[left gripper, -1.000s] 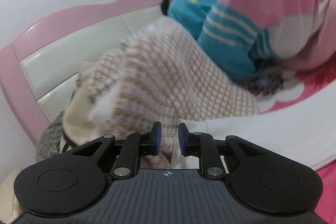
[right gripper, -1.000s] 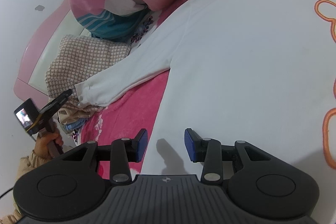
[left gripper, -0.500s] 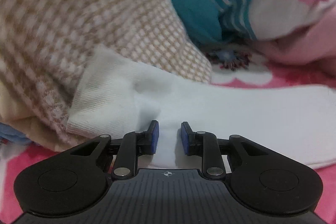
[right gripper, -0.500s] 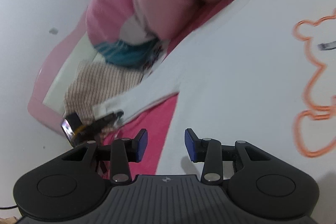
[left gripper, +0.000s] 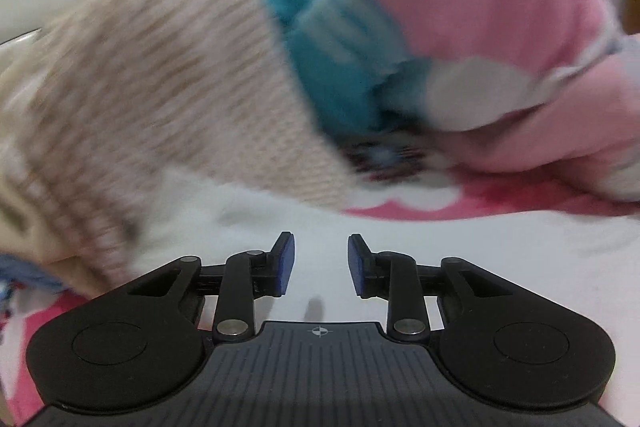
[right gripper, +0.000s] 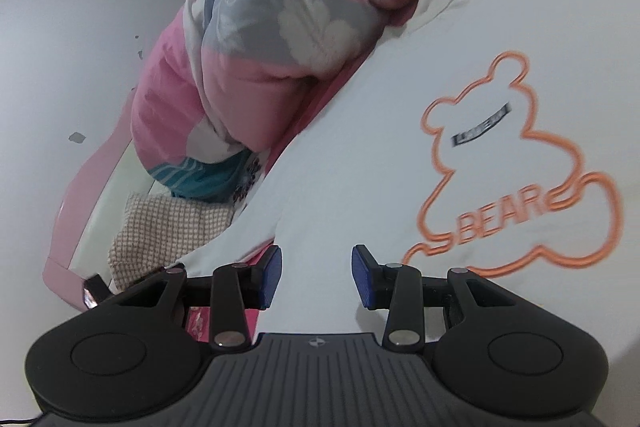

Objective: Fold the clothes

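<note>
A white sweatshirt [right gripper: 360, 155] lies spread flat on the bed [right gripper: 216, 323], its chest printed with an orange bear outline [right gripper: 516, 183] and the word BEAR. The right gripper [right gripper: 316, 277] hangs low over the sweatshirt's body, open, with nothing between its blue pads [right gripper: 269, 277]; the bear print sits at about two o'clock from it. One white sleeve [left gripper: 460, 259] runs out toward eight o'clock, to where the left gripper [left gripper: 320, 265] hovers over it. The left gripper's jaws have just been opening and now stand apart over the sleeve cloth, pads not pressing on it. Just beyond the sleeve, at ten o'clock from the left gripper, is a heap of beige checked cloth [left gripper: 172, 99], and at one o'clock a teal striped garment [left gripper: 336, 59] is tucked under a rolled pink quilt [right gripper: 256, 39]. A pink headboard [right gripper: 104, 167] edges the bed against the white wall [right gripper: 60, 59]. The left view is blurred.
</note>
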Action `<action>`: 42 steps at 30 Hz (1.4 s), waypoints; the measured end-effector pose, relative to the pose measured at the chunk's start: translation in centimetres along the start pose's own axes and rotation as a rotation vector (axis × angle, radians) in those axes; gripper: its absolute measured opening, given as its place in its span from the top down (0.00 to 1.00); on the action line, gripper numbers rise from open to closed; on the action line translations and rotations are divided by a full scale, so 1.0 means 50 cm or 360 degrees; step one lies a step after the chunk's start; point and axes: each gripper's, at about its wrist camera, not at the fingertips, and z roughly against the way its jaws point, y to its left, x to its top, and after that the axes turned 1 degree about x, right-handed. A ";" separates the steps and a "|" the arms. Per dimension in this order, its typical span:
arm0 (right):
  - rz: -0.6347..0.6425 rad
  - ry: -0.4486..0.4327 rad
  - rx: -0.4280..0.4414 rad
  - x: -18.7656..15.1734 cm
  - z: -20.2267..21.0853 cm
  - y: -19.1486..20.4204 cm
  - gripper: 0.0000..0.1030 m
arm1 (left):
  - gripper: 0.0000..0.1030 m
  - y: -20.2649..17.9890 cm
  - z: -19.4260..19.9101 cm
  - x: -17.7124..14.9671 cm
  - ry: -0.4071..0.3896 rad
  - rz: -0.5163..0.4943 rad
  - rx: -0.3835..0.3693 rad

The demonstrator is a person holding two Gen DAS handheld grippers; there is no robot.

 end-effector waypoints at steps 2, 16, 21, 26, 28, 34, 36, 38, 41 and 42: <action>0.0022 -0.0006 -0.0012 0.008 0.003 -0.003 0.60 | 0.69 -0.058 0.000 0.016 0.0025 -0.0021 -0.0148; 0.0084 -0.0117 0.0159 0.025 0.001 -0.137 0.66 | 0.76 -0.448 -0.249 0.036 0.0518 0.0030 -0.0718; 0.0081 -0.0102 0.0259 0.029 -0.004 -0.147 0.66 | 0.87 -0.468 -0.335 0.024 0.0463 0.0027 -0.0496; 0.0076 -0.0086 0.0298 0.030 -0.004 -0.152 0.66 | 0.87 -0.472 -0.369 0.045 0.0387 0.0088 -0.0377; 0.0076 -0.0086 0.0299 0.030 -0.003 -0.152 0.66 | 0.88 -0.474 -0.368 0.052 0.0379 0.0107 -0.0337; 0.0080 -0.0071 0.0316 0.029 -0.006 -0.149 0.65 | 0.86 -0.503 -0.247 0.052 0.0326 -0.0048 -0.0502; 0.0083 -0.0066 0.0322 0.028 -0.006 -0.148 0.65 | 0.86 -0.537 -0.249 0.042 0.0412 -0.0106 -0.0590; 0.0084 -0.0063 0.0326 0.027 -0.007 -0.148 0.65 | 0.85 -0.570 -0.280 0.026 0.0504 -0.0098 -0.0626; 0.0084 -0.0061 0.0336 0.026 -0.008 -0.149 0.65 | 0.85 -0.620 -0.325 0.012 0.0491 -0.0105 -0.0608; 0.0083 -0.0059 0.0342 0.026 -0.008 -0.150 0.65 | 0.85 -0.628 -0.334 0.016 0.0430 -0.0111 -0.0586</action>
